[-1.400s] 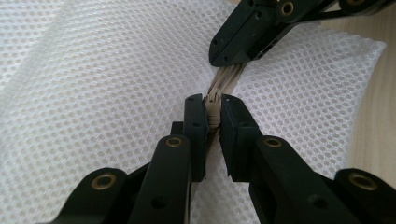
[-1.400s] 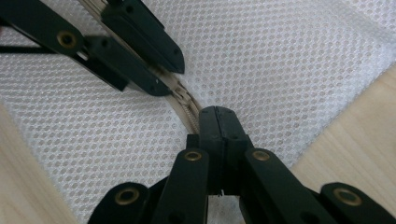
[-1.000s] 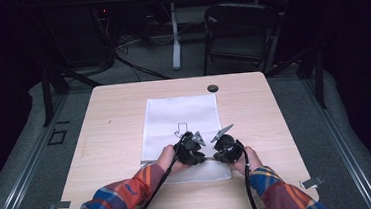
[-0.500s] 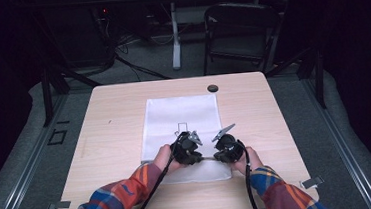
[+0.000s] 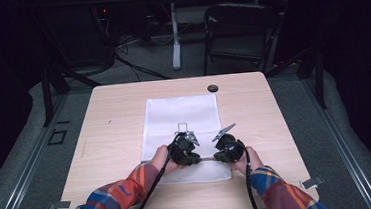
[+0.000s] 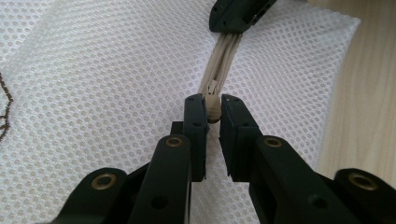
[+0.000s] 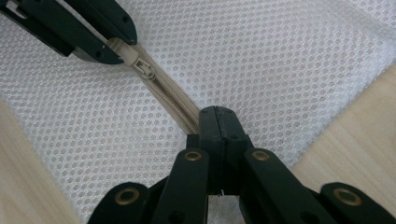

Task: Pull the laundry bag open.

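Left gripper (image 6: 212,109) first, in the left gripper view: I've got its jaws clenched on the pull tab (image 6: 212,108) of the beige zipper (image 6: 223,58), with the slider (image 6: 211,87) sitting just ahead of the tips. Gripping the tab rather than the slider makes sense to me, since it's the one bit that sticks up off the white mesh bag (image 6: 93,93) and gives the jaws something to bite. Farther up the zipper, the other gripper's black jaws clamp the tape.

Right gripper view: my right gripper (image 7: 218,114) is squeezed fully closed on the zipper tape (image 7: 175,102) near the bag's edge. I'd say that's my anchor, keeping the tape taut so the slider can run instead of bunching the mesh. The left one's jaws show at top left, right at the slider (image 7: 144,70).

High view: both grippers, left (image 5: 190,136) and right (image 5: 222,135), sit close together over the near end of the bag (image 5: 181,112), which lies flat in the middle of the wooden table (image 5: 115,130). The zipper runs crosswise between them, so pulling apart sideways should work it.
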`<state>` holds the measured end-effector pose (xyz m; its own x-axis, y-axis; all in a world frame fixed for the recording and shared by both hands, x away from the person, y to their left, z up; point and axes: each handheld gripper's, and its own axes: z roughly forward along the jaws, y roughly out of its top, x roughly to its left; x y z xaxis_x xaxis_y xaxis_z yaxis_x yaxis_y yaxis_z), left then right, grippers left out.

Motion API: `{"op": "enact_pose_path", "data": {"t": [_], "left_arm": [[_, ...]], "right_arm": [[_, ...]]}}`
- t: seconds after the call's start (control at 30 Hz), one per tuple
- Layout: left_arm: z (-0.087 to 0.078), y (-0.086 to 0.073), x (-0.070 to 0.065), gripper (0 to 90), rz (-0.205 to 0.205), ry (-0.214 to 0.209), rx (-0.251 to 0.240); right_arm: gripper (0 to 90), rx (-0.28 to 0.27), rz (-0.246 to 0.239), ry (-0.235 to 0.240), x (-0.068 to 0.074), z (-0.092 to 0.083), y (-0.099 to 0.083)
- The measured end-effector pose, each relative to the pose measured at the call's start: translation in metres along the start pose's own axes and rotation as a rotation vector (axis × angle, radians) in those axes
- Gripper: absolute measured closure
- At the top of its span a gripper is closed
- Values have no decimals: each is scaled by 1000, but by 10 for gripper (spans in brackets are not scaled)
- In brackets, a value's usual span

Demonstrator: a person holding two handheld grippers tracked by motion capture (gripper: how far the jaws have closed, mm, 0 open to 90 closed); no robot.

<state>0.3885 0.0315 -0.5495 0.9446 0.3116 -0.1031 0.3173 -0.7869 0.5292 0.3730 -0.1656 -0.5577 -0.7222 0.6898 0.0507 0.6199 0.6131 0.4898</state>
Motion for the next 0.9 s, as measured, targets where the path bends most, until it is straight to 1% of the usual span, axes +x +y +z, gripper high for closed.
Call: {"op": "enact_pose_path", "data": {"t": [0.07, 0.2, 0.23, 0.37, 0.4, 0.43, 0.47, 0.5, 0.53, 0.57, 0.67, 0.7, 0.73, 0.77, 0.8, 0.83, 0.87, 0.9], "left_arm": [[-1, -2, 1, 814, -9, -9, -7], [-2, -3, 0, 814, 0, 0, 9], [-3, -3, 1, 814, -4, -6, 4], [-5, -7, 4, 814, -16, -5, 9], [-5, -9, 4, 814, -16, -10, 6], [-6, -10, 4, 814, -17, -6, 16], [-6, -11, 4, 814, -21, -11, 7], [-6, -11, 4, 814, -18, -4, 14], [-7, -12, 4, 813, -17, -8, 14], [-7, -12, 4, 814, -18, -3, 15], [-11, -14, 7, 814, -29, 5, 16], [-11, -14, 7, 813, -29, 5, 16], [-16, -18, 11, 814, -45, 7, 7], [-16, -18, 11, 813, -45, 7, 7], [-20, -24, 13, 813, -61, 9, 4], [-20, -24, 13, 813, -61, 9, 4], [-23, -29, 14, 813, -77, 11, -1], [-23, -29, 14, 813, -77, 11, -1]], "right_arm": [[900, -1, 2, 3, 0, 0, 0], [900, 4, -6, 4, 1, 0, 1], [900, 4, -5, 3, 1, 0, 1], [900, 0, -3, 3, 2, 0, 1], [900, 1, -3, 3, 2, 0, 1], [900, 1, -3, 3, 2, 0, 1], [900, 2, -4, 2, 2, 0, 1], [900, 1, -6, 2, 2, 1, 1], [900, 2, -8, 3, 1, 1, 1], [900, 2, -9, 4, 1, 0, 1], [900, 2, -7, 7, 1, 0, 1], [900, 11, -13, -1, 0, 0, 1], [900, 11, -17, -6, 0, 0, 0], [900, 11, -17, -6, 0, 0, 0], [900, 7, -9, -6, -1, 0, 0], [900, 8, -6, -4, -1, -1, 0], [900, 8, -7, -5, -1, -1, 0], [900, 8, -7, -5, -1, -1, 0]]}}
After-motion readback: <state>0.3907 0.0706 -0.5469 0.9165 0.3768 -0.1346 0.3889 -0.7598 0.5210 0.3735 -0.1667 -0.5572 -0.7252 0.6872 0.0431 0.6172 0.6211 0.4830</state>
